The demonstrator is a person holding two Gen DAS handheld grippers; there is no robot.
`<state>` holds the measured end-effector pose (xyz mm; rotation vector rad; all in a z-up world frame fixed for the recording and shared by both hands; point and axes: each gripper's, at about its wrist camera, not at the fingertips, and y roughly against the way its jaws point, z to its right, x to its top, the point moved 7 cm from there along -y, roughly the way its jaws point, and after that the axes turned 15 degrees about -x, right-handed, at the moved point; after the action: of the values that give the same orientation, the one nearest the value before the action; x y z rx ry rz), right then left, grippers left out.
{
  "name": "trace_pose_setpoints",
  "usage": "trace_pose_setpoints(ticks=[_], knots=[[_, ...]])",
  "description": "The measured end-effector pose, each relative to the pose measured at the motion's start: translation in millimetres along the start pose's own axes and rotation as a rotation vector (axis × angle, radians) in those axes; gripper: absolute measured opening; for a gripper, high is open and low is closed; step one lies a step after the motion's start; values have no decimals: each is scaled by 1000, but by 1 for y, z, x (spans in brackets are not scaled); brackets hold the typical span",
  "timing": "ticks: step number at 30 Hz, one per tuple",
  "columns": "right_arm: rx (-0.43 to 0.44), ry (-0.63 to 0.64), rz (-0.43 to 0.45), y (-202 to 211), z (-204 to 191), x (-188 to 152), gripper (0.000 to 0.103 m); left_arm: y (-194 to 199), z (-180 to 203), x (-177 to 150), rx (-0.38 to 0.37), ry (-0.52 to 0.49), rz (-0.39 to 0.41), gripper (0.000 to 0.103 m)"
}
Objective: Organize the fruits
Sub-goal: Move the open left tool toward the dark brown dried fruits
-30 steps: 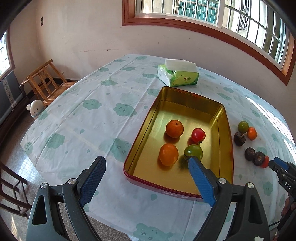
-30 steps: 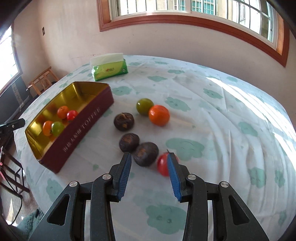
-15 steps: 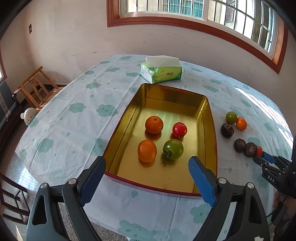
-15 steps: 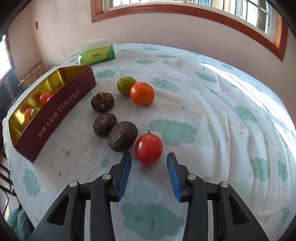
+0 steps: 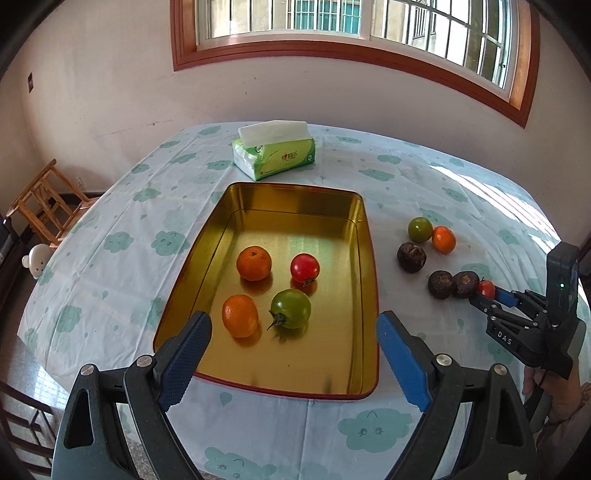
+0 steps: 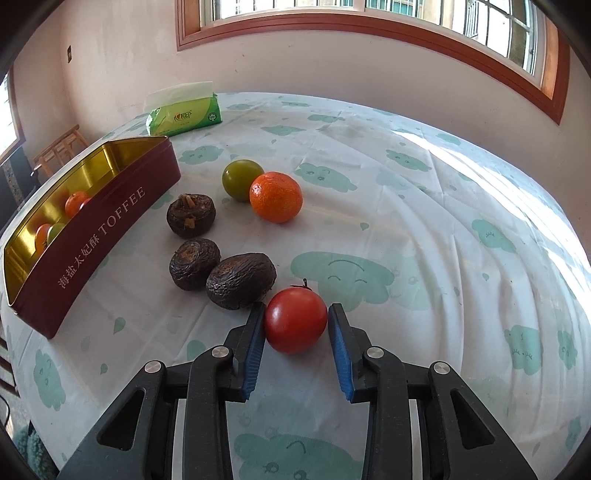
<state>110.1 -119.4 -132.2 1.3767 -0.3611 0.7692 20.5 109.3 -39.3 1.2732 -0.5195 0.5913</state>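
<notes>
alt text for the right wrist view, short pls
The right gripper is shut on a red tomato lying on a cloud-print tablecloth. Beyond it lie three dark wrinkled fruits, a green tomato and an orange, with a toffee tin at left.

Bright window daylight, fisheye-warped edges

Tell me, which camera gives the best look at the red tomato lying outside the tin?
The right wrist view. There the red tomato fills the foreground, whole and sharp, sitting between the right gripper pads, which have just been closing onto it. In the left wrist view the same tomato is only a small red sliver, half hidden behind a dark brown fruit.
</notes>
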Motion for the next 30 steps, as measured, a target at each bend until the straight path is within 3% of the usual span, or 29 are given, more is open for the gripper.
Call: trace_pose_setpoints(ticks=[14,18,21,30], knots=[[1,-3,0,0,1,0,35,-48,85,3,-175,-164,-55,89],[-10,-2,0,0,1,0,35,-61,91,-1,-199,-163,-83,89],[-69,-21,-1,-1,10,0,33,-68,92,-4,-203,-174,-94,89],[-154,-212,-54,-8,53,-6,33,-79,85,-4,-208,-156,-98,89]])
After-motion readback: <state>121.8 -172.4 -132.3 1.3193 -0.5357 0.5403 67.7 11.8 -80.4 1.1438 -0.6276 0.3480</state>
